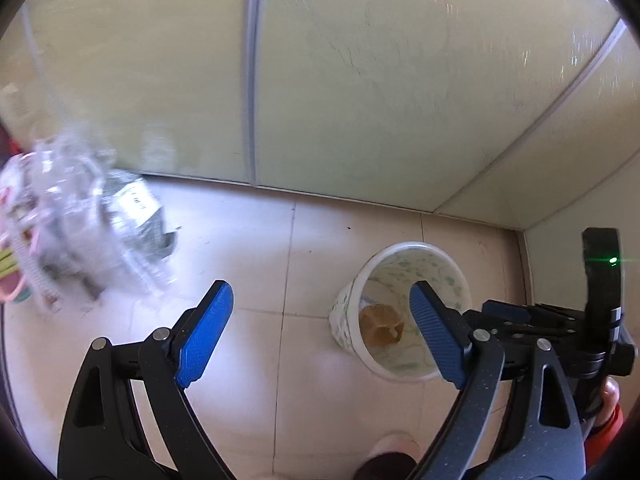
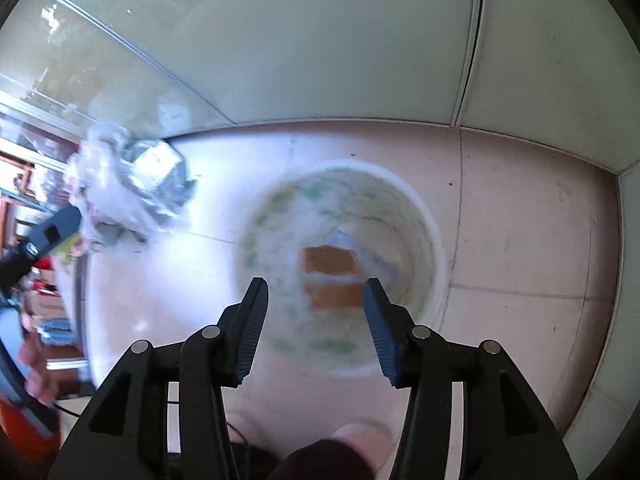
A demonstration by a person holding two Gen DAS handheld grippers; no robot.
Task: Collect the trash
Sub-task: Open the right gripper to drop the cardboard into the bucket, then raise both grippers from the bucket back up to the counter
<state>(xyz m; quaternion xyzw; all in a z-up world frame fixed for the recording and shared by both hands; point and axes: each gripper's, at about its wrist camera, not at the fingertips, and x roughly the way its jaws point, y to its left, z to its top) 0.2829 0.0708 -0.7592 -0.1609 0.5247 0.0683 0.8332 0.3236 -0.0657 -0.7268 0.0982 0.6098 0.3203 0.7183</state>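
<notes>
A white bin with a green leaf print stands on the tiled floor close to the wall corner. A brown cardboard piece lies inside it, along with some pale scraps. My left gripper hangs open over the floor just left of the bin, with nothing between its blue pads. My right gripper is open straight above the bin and holds nothing. The brown cardboard piece shows far below, between its fingers. A clear plastic bag of trash lies on the floor at the left.
Pale wall panels close off the far side and the right corner. The trash bag sits left of the bin in the right wrist view. A person's foot shows at the bottom edge. Red and brown clutter lies far left.
</notes>
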